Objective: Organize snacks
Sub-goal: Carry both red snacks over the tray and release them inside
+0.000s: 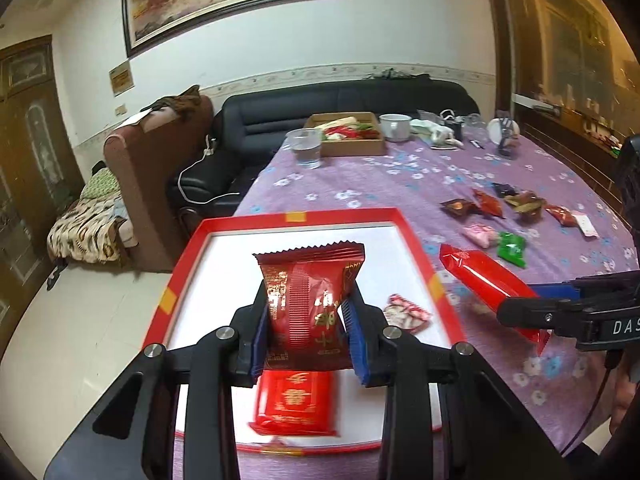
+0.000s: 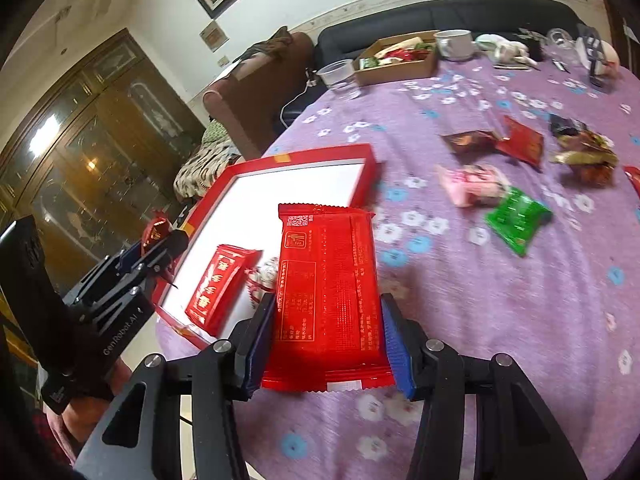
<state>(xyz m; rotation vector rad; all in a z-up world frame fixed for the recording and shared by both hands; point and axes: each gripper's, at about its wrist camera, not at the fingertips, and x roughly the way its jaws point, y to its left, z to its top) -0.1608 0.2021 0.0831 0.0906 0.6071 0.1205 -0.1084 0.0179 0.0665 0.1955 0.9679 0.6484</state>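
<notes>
My left gripper (image 1: 306, 320) is shut on a dark red snack packet (image 1: 310, 284) and holds it above the red-rimmed white tray (image 1: 240, 224). A flat red packet (image 1: 294, 404) and a red-and-white candy (image 1: 406, 314) lie in the tray. My right gripper (image 2: 328, 344) is shut on a long bright red snack bar (image 2: 328, 300), held over the purple tablecloth beside the tray (image 2: 360, 180). The bar also shows in the left wrist view (image 1: 488, 284). The left gripper shows at the left of the right wrist view (image 2: 160, 248).
Loose snacks lie on the floral purple tablecloth (image 2: 500, 300): a green packet (image 2: 518, 218), a pink one (image 2: 472, 186), several red and brown ones (image 2: 520, 144). A cardboard box of snacks (image 1: 348, 134), a plastic cup (image 1: 306, 148) and a white mug (image 1: 394, 126) stand at the far end.
</notes>
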